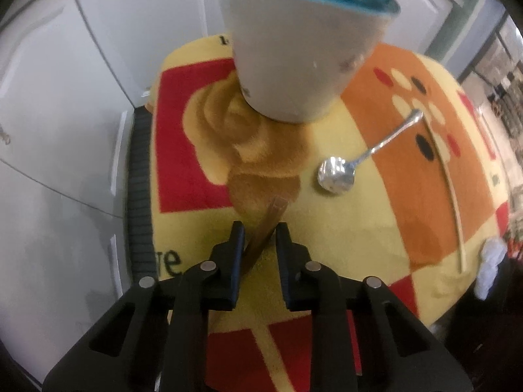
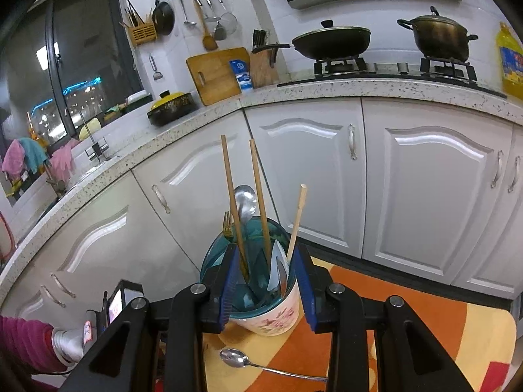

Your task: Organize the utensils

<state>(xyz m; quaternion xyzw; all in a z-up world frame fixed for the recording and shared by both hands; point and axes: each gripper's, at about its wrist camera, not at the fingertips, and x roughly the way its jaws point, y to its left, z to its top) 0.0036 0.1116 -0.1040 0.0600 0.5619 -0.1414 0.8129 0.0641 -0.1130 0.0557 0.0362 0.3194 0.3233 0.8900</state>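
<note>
My left gripper (image 1: 260, 230) points down at the patterned mat (image 1: 343, 228), open, its jaws straddling a brown chopstick (image 1: 266, 228) that lies flat; the pads do not press it. A silver spoon (image 1: 336, 174) lies to the right, and a pale chopstick (image 1: 449, 183) further right. The white flowered cup with a teal inside (image 2: 271, 313) holds two brown chopsticks (image 2: 260, 196), a pale one (image 2: 296, 222), a spoon (image 2: 245, 201) and a gold fork (image 2: 227, 225). My right gripper (image 2: 266, 251) hangs open just in front of the cup's rim, gripping nothing.
White cabinet doors (image 2: 327, 170) stand close behind the mat under a speckled counter (image 2: 359, 86) with pans and a cutting board. The same spoon (image 2: 235, 357) lies on the mat before the cup. A person's magenta sleeve (image 2: 26, 343) is at lower left.
</note>
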